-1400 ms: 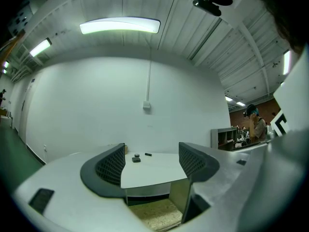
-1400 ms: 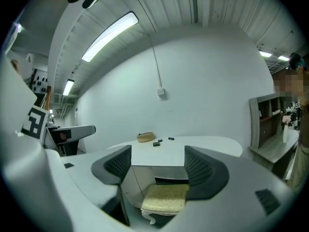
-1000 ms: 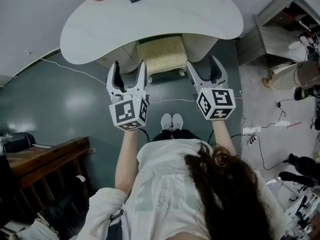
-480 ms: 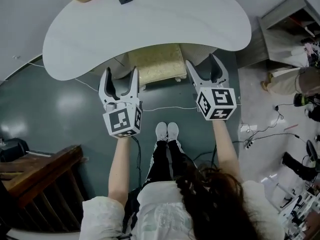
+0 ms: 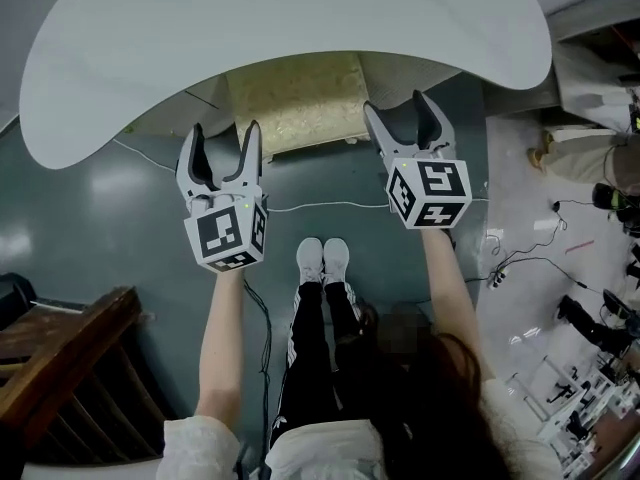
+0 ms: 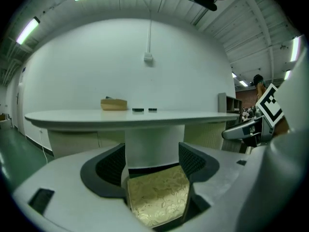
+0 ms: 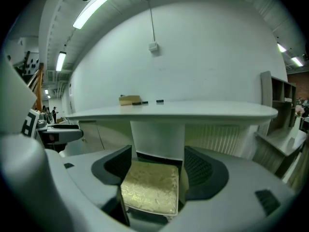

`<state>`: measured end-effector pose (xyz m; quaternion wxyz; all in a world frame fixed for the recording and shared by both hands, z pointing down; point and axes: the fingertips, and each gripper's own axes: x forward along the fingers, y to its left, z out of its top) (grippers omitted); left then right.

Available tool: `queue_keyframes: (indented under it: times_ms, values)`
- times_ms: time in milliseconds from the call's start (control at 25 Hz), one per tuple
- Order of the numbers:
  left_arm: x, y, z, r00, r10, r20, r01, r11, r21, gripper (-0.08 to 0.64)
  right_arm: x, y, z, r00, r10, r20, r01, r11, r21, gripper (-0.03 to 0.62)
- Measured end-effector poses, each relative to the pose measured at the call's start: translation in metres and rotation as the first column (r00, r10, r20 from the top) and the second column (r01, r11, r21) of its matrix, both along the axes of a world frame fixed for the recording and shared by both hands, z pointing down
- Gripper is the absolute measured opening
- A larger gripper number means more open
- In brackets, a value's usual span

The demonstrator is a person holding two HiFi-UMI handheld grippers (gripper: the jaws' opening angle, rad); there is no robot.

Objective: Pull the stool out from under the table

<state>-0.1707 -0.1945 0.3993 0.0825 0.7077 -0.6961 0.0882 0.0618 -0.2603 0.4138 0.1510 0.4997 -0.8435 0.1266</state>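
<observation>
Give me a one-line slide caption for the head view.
Open left tool and open right tool point at the gold-cushioned stool tucked under the white table.

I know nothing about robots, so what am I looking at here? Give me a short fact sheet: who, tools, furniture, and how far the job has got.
Who: a person seen from above, white shoes, one gripper in each hand
Left gripper: jaws apart, holding nothing
Right gripper: jaws apart, holding nothing
Table: white, curved top
Stool: yellow patterned cushion, mostly tucked under the table
Progress: stool not yet gripped or pulled out
</observation>
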Motion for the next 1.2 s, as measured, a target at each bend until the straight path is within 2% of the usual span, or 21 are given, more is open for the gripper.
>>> queue_keyframes:
  times_ms: [200, 320, 440, 520, 640, 920, 1200]
  values:
    - [-0.005, -0.006, 0.098, 1.0, -0.018, 0.017, 0.019, 0.997, -0.074, 0.322, 0.0, -0.022, 0.103, 0.999, -0.01, -0.049, 0.007, 0.998, -0.061, 0.333]
    - [-0.009, -0.005, 0.15, 1.0, -0.031, 0.001, 0.03, 0.994, -0.109, 0.322, 0.009, -0.029, 0.156, 0.997, -0.006, -0.075, -0.002, 0.995, -0.102, 0.334]
    - [-0.01, 0.008, 0.199, 1.0, -0.019, -0.024, 0.015, 0.99, -0.14, 0.324, 0.019, -0.021, 0.203, 0.993, -0.011, -0.116, -0.006, 0.99, -0.141, 0.334]
    - [-0.01, 0.017, 0.229, 1.0, 0.003, -0.015, -0.005, 0.986, -0.165, 0.334, 0.023, -0.014, 0.228, 0.989, -0.017, -0.148, -0.005, 0.989, -0.151, 0.334]
    - [-0.009, 0.022, 0.266, 1.0, 0.021, 0.003, -0.02, 0.978, -0.207, 0.345, 0.03, -0.007, 0.258, 0.986, -0.024, -0.163, -0.004, 0.986, -0.169, 0.334]
    - [-0.028, 0.044, 0.334, 1.0, -0.026, 0.0, 0.025, 0.953, -0.302, 0.351, 0.028, 0.022, 0.322, 0.977, -0.066, -0.204, 0.016, 0.971, -0.239, 0.334]
    - [-0.031, 0.048, 0.385, 0.999, -0.04, -0.002, 0.036, 0.916, -0.4, 0.353, 0.032, 0.022, 0.362, 0.955, -0.12, -0.272, 0.038, 0.956, -0.29, 0.334]
